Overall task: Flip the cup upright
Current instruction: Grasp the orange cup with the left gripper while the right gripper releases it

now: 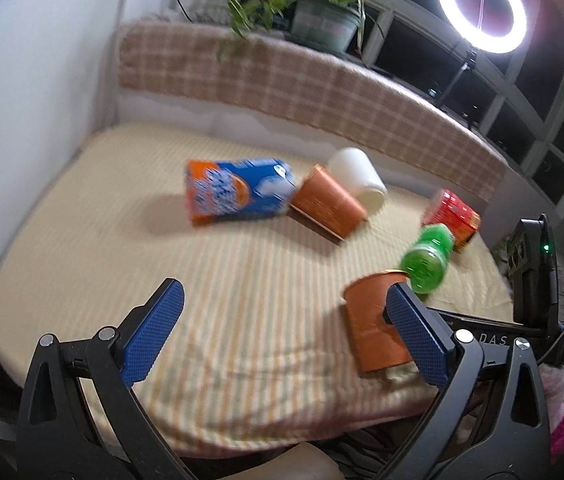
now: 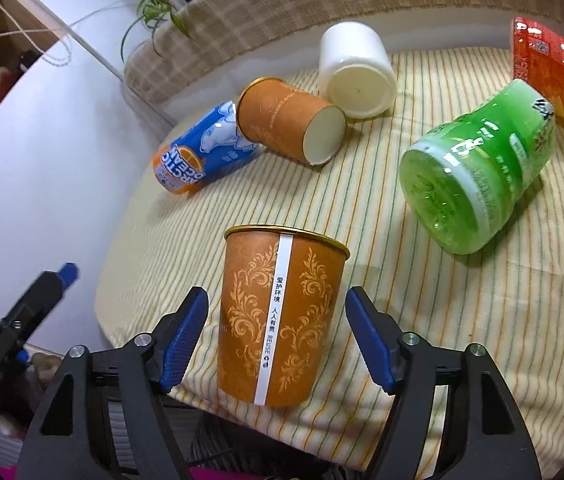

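Orange cup [image 2: 282, 320] upright between right claw [image 2: 277, 340] pads, untouched; both claws apart, left claw [image 1: 282, 336] empty.

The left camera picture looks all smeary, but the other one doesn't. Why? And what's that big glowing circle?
Left wrist view: motion blur smears the blue can and the lying cups, and the ring light glares white against dark windows. Right wrist view: sharp; you can read the print on the upright orange cup. Both views: the fisheye lens bends the table edge.
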Motion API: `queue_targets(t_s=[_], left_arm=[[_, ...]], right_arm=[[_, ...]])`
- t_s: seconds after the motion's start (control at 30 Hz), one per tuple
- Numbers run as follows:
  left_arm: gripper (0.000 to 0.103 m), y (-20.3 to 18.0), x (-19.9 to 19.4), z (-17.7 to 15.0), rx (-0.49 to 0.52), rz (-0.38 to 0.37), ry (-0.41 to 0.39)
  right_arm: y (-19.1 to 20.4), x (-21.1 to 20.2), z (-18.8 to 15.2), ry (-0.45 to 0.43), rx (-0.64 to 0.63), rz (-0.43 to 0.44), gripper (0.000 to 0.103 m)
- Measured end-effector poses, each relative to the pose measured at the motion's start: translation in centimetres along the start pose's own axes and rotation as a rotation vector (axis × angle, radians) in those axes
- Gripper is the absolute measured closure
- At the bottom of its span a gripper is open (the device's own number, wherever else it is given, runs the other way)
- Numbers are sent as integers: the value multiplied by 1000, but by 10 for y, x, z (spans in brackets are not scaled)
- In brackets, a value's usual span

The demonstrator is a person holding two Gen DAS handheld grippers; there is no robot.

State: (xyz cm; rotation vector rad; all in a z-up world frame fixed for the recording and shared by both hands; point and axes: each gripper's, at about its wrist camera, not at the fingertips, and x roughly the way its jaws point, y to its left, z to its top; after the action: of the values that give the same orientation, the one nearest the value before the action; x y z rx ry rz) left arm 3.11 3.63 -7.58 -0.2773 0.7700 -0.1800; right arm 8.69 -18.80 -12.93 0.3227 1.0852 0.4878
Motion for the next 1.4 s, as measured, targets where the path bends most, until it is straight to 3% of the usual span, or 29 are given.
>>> queue_targets(t_s=[0.3,0.63,1.07,1.4], left_arm=[[1,-15,52,10,-91,-237,244],[9,-32,103,12,-133,-325,409],[17,-44,131,8,-149,-356,489],[36,-46,133,6,-125,-344,483]], right_arm=[[-34,-43,-19,-93,104,-13,32],[-62,-77,-41,-163,161,-99,32],[-79,-84,-51,-178,208,-116,32],[-82,-85,-53,-179,216,-123,32]])
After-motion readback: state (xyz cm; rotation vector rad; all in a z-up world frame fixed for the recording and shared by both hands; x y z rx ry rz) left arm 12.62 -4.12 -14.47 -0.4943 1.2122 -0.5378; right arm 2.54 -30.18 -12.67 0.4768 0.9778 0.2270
